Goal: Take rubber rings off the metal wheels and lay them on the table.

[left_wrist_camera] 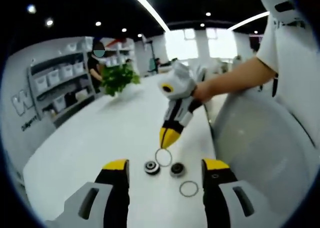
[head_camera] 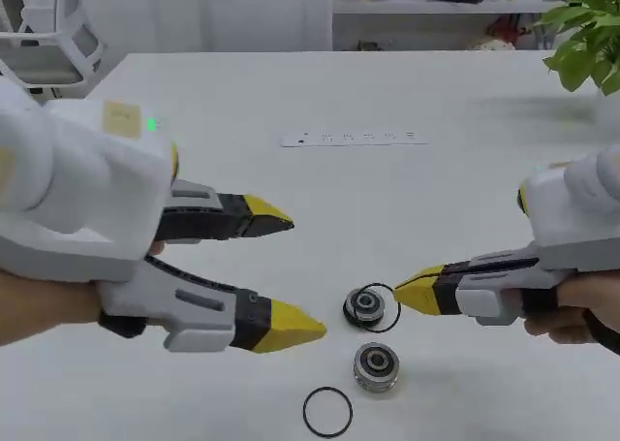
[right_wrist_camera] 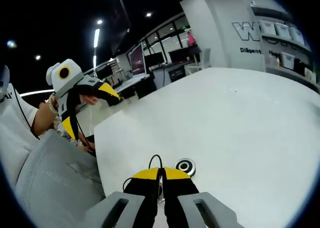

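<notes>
On a white table (head_camera: 407, 92), my left gripper (head_camera: 302, 271) hangs with its yellow-tipped jaws spread wide, holding nothing. My right gripper (head_camera: 402, 292) has its jaws pinched together on a thin black rubber ring (head_camera: 397, 315) at the farther small round metal wheel (head_camera: 366, 305). The nearer metal wheel (head_camera: 376, 363) sits just beside it. A second black rubber ring (head_camera: 304, 412) lies flat nearby.

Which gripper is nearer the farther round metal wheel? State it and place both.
Right. The right gripper, shut on a thin black rubber ring, has its yellow tips just beside the farther round metal wheel; the open left gripper hangs farther off on the wheel's opposite side.
</notes>
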The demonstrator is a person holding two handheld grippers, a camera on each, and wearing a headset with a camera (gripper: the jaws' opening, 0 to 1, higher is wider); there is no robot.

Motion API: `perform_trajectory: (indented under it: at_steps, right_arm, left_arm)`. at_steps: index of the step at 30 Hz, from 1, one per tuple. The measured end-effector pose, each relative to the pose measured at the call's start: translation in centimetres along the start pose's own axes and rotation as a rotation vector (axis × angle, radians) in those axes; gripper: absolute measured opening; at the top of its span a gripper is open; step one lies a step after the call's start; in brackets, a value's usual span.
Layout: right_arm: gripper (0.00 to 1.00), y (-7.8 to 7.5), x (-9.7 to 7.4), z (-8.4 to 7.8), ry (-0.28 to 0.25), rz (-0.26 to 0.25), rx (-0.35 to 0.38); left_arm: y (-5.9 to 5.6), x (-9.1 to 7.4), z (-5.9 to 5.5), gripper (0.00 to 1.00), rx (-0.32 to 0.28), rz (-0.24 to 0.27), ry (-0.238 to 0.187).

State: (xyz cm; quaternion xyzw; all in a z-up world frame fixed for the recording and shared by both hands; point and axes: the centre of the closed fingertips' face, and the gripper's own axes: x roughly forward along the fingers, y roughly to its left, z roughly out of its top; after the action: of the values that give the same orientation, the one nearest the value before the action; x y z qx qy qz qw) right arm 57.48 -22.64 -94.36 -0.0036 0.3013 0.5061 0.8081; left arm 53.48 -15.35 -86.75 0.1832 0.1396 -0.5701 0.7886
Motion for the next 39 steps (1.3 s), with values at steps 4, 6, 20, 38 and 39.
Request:
perform_trajectory:
  at_steps: [4, 6, 20, 38, 39]
  right_arm:
    - [0.0, 0.3, 0.0, 0.3, -0.008, 0.007, -0.009]
    - [0.0, 0.5, 0.0, 0.5, -0.014, 0.012, -0.012]
    - [0.0, 2.1, -0.1, 1.7, -0.063, 0.059, -0.016]
    - [0.0, 4.5, 0.6, 2.1, -0.07, 0.131, -0.018]
    - [0.0, 4.6, 0.7, 2.1, -0.067, 0.136, -0.019]
  left_arm:
    - [0.4, -1.9, -0.1, 0.62, -0.009, 0.04, -0.01]
    - [0.6, -2.8, -0.3, 0.63, -0.016, 0.064, -0.01]
    - [1.1, -7.3, -2.1, 0.73, -0.072, 0.189, -0.023]
    - [-0.3, -8.3, -6.8, 0.8, -0.189, 0.226, -0.002]
    - [-0.4, -8.3, -6.9, 0.8, -0.193, 0.226, -0.004]
